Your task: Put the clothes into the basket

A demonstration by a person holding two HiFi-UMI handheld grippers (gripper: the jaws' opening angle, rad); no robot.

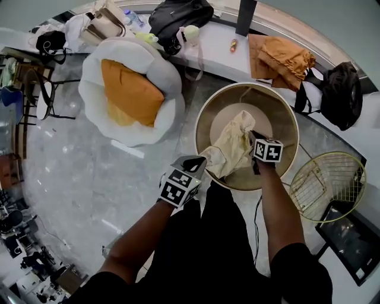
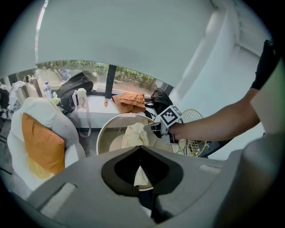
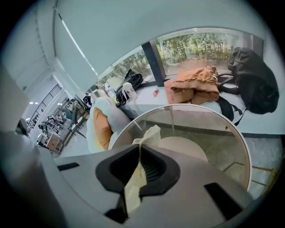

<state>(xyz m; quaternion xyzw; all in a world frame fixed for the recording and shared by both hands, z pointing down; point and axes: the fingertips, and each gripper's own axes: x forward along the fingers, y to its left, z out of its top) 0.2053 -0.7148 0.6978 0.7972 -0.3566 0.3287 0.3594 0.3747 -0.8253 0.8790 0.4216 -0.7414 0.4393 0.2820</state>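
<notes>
A cream cloth (image 1: 231,145) hangs stretched between my two grippers above a round gold-rimmed glass table (image 1: 205,113). At the table's near edge, my left gripper (image 1: 199,167) is shut on the cloth's lower corner; the left gripper view shows cloth (image 2: 133,133) pinched in the jaws (image 2: 139,168). My right gripper (image 1: 253,142) is shut on the cloth's upper right part, and cloth (image 3: 149,133) trails through its jaws (image 3: 138,153). The gold wire basket (image 1: 326,183) stands on the floor to the table's right. More orange clothes (image 1: 284,59) lie folded on the window ledge.
A white armchair (image 1: 98,68) with an orange cushion (image 1: 130,89) stands to the left. Black bags (image 1: 178,15) and a black backpack (image 1: 343,95) sit on the ledge (image 1: 219,53). A dark flat case (image 1: 350,237) lies by the basket.
</notes>
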